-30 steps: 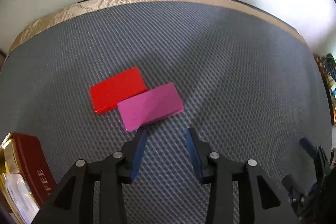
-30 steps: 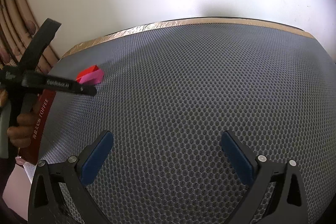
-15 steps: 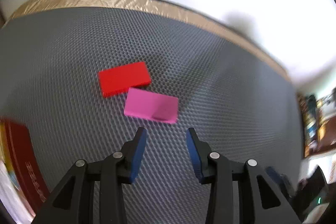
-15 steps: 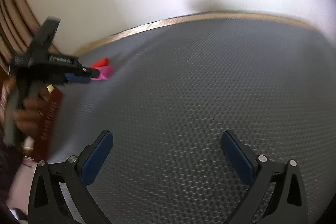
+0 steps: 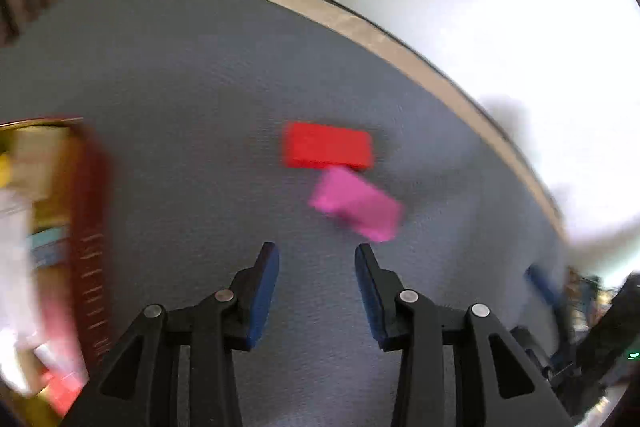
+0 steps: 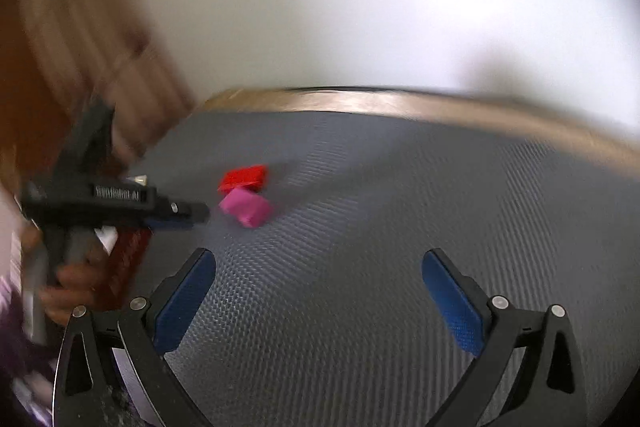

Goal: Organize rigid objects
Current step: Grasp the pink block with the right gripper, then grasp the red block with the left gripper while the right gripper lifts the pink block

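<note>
A red block [image 5: 328,150] and a pink block [image 5: 357,203] lie side by side, touching, on the grey mat [image 5: 180,115]. My left gripper [image 5: 317,259] is open and empty, just short of the pink block. In the right wrist view the same red block [image 6: 243,177] and pink block [image 6: 247,207] lie at the left. My right gripper [image 6: 319,281] is wide open and empty over bare mat. The left gripper [image 6: 192,217] shows there from the side, its tip close to the pink block.
A dark red tin box [image 5: 86,235] with gold inside and several items in it stands at the left edge of the mat. The mat's tan border [image 5: 360,23] runs along a white wall. The right gripper's blue pad [image 5: 544,287] shows at the far right.
Both views have swung left and are blurred. The blocks have shifted right in the left wrist view and toward the middle in the right wrist view. The tin box has come further into view.
</note>
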Demonstrator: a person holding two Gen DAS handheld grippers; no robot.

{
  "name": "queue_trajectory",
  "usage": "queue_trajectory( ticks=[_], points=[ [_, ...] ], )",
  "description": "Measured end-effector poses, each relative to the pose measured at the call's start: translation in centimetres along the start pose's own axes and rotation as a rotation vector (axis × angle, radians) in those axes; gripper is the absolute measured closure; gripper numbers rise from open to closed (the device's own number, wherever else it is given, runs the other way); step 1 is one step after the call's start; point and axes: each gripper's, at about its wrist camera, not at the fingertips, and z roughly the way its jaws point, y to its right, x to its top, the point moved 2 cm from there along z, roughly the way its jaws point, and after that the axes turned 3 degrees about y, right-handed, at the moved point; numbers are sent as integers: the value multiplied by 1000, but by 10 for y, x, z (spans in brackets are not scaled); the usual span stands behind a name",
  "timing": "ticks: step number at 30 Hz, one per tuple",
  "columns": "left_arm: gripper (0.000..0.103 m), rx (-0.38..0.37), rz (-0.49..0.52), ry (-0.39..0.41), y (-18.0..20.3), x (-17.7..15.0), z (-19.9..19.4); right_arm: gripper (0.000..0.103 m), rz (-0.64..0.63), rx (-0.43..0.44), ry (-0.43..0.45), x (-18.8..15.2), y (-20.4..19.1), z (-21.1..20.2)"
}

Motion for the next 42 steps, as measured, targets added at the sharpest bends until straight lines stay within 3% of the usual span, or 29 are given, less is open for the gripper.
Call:
queue_trajectory(
  ticks=[1, 2, 5, 12, 16, 21, 22, 26, 28, 33, 35, 38, 42],
  points=[
    [63, 14, -1, 5, -4, -3, -4, 6, -89, 15, -25, 6, -14, 11],
    [63, 32, -9, 10, -10, -7, -10, 20, -172, 35, -61, 13, -29, 26],
    [63, 55, -19, 4, -23, -15, -22, 30, -307, 66, -162, 27, -57, 68],
    [63, 43, 13, -32, -40, -15, -26, 36, -427, 75, -287, 48, -78, 126],
    [63, 27, 40, -54, -43, -18, -27, 64, -434, 85, -391, 39, -79, 148],
    [63, 65, 97, -78, -38, -10, -9, 71, -475, 50, -436, 36, -89, 156],
    [63, 77, 110, -71, -39, -10, -13, 76, -479, 39, -435, 35, -91, 154],
    [63, 119, 235, -9, -27, 1, -22, 76, -369, 4, -402, 27, -73, 127],
    [63, 73, 350, 7, -11, 6, -23, 76, -266, -7, -371, 16, -53, 101],
    [63, 73, 628, 64, 34, 28, -9, 76, 60, -50, -275, -31, 10, 21],
    [63, 7, 725, 45, 52, 42, 3, 76, 104, -97, -247, -52, 24, -3],
    [63, 14, 832, 15, 70, 57, 26, 76, 121, -160, -205, -79, 32, -34],
    [63, 25, 921, -66, 80, 63, 52, 76, 166, -160, -175, -95, 35, -58]
  ],
)
